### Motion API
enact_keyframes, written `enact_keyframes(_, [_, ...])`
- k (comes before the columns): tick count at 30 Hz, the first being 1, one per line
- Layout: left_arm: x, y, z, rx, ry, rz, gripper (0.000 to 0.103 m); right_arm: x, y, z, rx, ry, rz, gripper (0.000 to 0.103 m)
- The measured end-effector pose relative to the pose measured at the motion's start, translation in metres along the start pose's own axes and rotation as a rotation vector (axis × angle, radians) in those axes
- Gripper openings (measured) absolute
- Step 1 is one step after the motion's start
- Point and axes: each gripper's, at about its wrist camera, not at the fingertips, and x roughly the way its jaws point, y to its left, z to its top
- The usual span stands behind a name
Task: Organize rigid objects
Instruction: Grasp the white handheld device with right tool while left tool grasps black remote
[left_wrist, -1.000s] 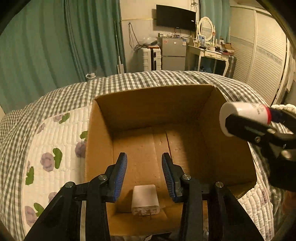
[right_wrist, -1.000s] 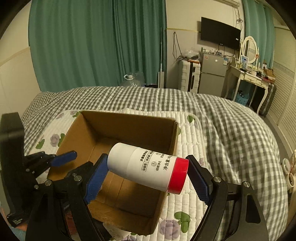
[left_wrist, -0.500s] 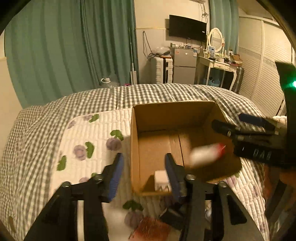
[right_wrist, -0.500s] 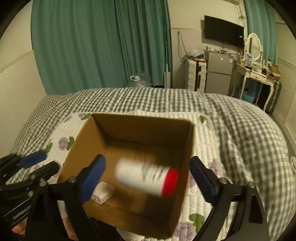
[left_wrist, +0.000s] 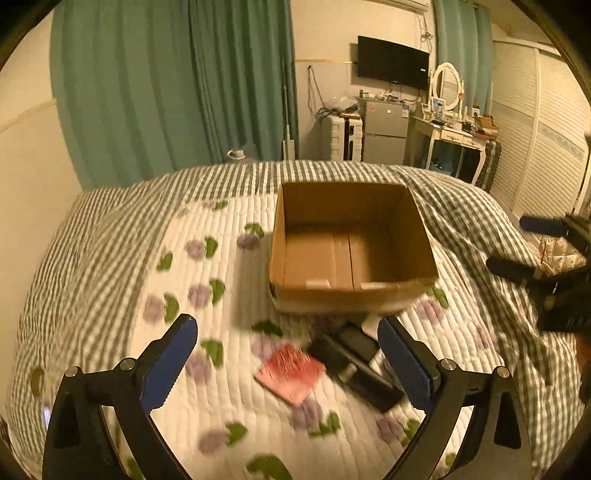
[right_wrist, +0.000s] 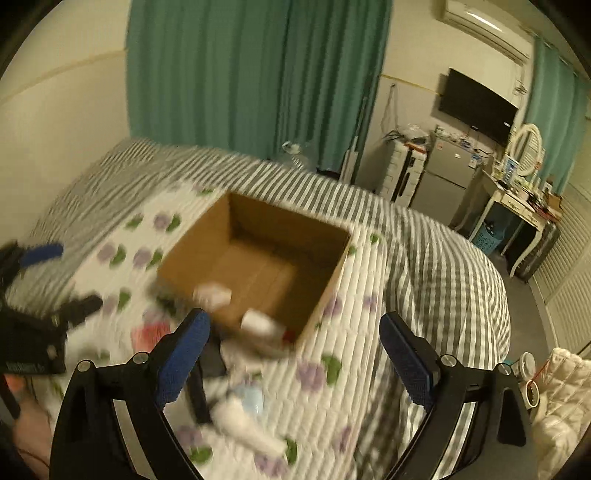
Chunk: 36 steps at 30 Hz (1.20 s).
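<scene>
An open cardboard box (left_wrist: 354, 295) stands on the quilted bed; it also shows in the right wrist view (right_wrist: 332, 273). Inside it lie a white charger block (right_wrist: 214, 293) and a white bottle with a red cap (right_wrist: 264, 325). My left gripper (left_wrist: 288, 363) is open and empty, held back from the box over a red flat item (left_wrist: 291, 373) and black objects (left_wrist: 354, 365) on the quilt. My right gripper (right_wrist: 295, 362) is open and empty, above the box's near corner. A white and pale blue item (right_wrist: 245, 413) lies blurred on the quilt below it.
The bed has a white floral quilt (left_wrist: 207, 295) over a grey checked cover (right_wrist: 436, 266). Green curtains (left_wrist: 177, 92), a small fridge (left_wrist: 384, 133) and a dressing table (left_wrist: 450, 136) stand beyond the bed. The right gripper shows at the right edge of the left wrist view (left_wrist: 554, 266).
The right gripper opened and dropped the white bottle into the box. Both grippers pulled back from the box, and the left gripper opened wider.
</scene>
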Motion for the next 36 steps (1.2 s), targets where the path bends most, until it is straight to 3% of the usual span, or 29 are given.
enact_keyframes(7, [0.026,-0.027,-0.052,-0.04,0.12,0.043,0.1,0.053,0.013,-0.078,-0.043,0.172,0.078,0.094])
enact_keyframes(15, [0.068,-0.028,-0.079,-0.086,0.209,0.118,0.1,0.111,0.033,-0.132,-0.185,0.271,0.141,0.092])
enact_keyframes(19, [0.081,-0.028,-0.079,-0.099,0.226,0.126,0.1,0.123,0.038,-0.14,-0.219,0.257,0.176,0.082])
enact_keyframes(20, [0.084,-0.029,-0.079,-0.1,0.228,0.128,0.1,0.126,0.038,-0.141,-0.22,0.252,0.184,0.069])
enact_keyframes(23, [0.088,-0.032,-0.077,-0.101,0.228,0.13,0.1,0.135,0.043,-0.138,-0.223,0.259,0.211,0.045])
enact_keyframes(28, [0.1,-0.043,-0.071,-0.121,0.25,0.11,0.1,0.121,0.031,-0.123,-0.178,0.211,0.216,0.043])
enact_keyframes(35, [0.128,-0.07,-0.066,-0.227,0.307,0.083,0.098,0.105,-0.004,-0.09,-0.097,0.152,0.131,0.043])
enact_keyframes(36, [0.133,-0.074,-0.066,-0.236,0.318,0.087,0.094,0.106,-0.007,-0.09,-0.088,0.157,0.116,0.043])
